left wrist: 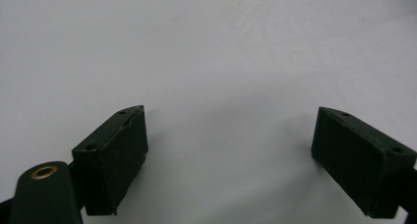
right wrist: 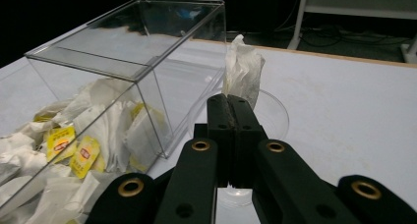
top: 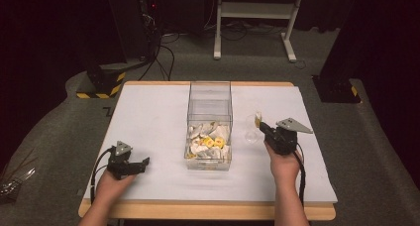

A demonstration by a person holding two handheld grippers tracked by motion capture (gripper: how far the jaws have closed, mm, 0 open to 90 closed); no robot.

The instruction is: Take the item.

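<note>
Right of centre in the high view, the right tool (right wrist: 230, 102) pinches a crumpled white paper tea bag (right wrist: 242, 69) above a small clear glass cup (right wrist: 275, 117) beside the clear plastic box (right wrist: 147, 47). Centre the bag over the cup, lower, then release. The left tool (left wrist: 230, 150) rests spread on the white tabletop (left wrist: 221, 47).

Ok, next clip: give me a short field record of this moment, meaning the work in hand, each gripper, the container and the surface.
work in hand: moving a tea bag from the clear plastic box to the clear glass cup
right gripper: shut on the tea bag, held above the cup
left gripper: open, nothing between its jaws, low over the table at the left
box contents: many tea bags with yellow tags
surface: white table top
</note>
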